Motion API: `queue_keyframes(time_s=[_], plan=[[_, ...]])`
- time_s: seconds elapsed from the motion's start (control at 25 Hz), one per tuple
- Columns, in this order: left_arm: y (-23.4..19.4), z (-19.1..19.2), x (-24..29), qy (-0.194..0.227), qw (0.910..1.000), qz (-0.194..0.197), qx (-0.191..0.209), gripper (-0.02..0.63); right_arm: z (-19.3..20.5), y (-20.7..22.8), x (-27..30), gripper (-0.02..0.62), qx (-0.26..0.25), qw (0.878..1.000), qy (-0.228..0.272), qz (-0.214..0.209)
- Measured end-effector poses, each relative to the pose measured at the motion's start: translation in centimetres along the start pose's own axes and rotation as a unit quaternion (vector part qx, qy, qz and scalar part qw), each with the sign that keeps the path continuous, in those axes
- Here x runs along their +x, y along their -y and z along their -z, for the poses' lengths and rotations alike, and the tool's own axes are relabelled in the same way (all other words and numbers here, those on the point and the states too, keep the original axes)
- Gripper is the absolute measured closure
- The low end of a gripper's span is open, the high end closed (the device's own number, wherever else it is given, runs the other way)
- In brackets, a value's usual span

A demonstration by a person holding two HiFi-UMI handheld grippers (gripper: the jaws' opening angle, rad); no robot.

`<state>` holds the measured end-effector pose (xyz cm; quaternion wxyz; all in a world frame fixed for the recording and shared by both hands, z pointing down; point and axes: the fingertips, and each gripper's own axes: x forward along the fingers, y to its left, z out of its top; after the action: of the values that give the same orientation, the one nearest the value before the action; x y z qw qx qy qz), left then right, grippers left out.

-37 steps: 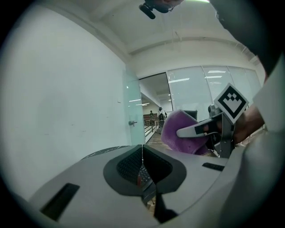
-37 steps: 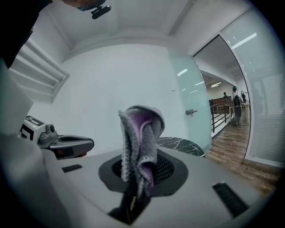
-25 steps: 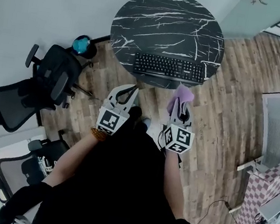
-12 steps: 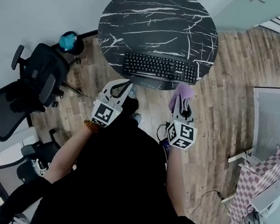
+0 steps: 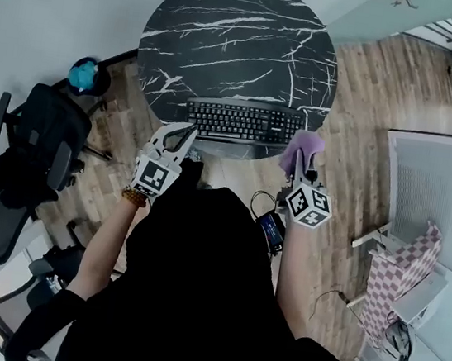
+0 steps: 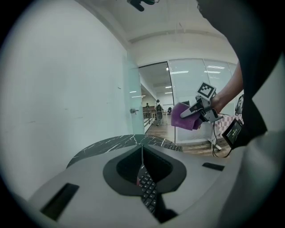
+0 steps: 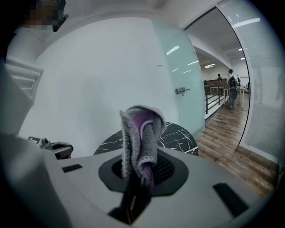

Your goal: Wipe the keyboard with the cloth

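My right gripper has its fingers clamped on the purple cloth. My left gripper is closed and empty. The keyboard lies at the near edge of the worktop. I judge this the approach; next, press the cloth onto the keys.

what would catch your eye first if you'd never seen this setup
A round black table veined with white fills the top of the head view, with a black keyboard on its near edge. Just right of the keyboard, the purple cloth stands out, clamped in the right gripper. The left gripper is shut and empty near the keyboard's left end.
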<state>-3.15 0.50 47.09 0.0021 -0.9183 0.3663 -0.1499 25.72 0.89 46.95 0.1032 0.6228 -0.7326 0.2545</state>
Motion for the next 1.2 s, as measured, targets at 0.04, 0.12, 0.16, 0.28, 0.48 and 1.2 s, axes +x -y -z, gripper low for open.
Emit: queue_keyframes(time_s=[0.04, 0.12, 0.16, 0.28, 0.48, 1.2], plan=[[-0.6, 0.2, 0.3, 0.001, 1.0, 0.006, 0.005, 0.586, -0.3, 0.3, 0.3, 0.528, -0.006, 1.0, -0.002, 0.003], [-1.6, 0.6, 1.3, -0.001, 0.9996, 0.02, 0.018, 0.586, -1.2, 0.8, 1.0, 0.528, -0.021, 1.0, -0.003, -0.003], [-1.9, 1.0, 1.8, -0.008, 0.9992, 0.029, 0.026, 0.586, -1.7, 1.0, 1.3, 0.528, -0.03, 1.0, -0.004, -0.009], [-1.9, 2.2, 3.0, -0.026, 0.9974, 0.057, 0.037, 0.586, -2.6, 1.7, 2.3, 0.528, -0.049, 0.998, -0.012, -0.022], [-2.0, 2.7, 2.7, -0.037, 0.9944, 0.091, 0.04, 0.572, -0.8, 4.6, 5.8, 0.526, -0.016, 0.998, -0.043, -0.036], [-1.0, 14.8, 4.7, -0.216, 0.9734, 0.032, -0.069, 0.433, 6.4, 17.2, 15.0, 0.526, -0.151, 0.975, -0.163, 0.007]])
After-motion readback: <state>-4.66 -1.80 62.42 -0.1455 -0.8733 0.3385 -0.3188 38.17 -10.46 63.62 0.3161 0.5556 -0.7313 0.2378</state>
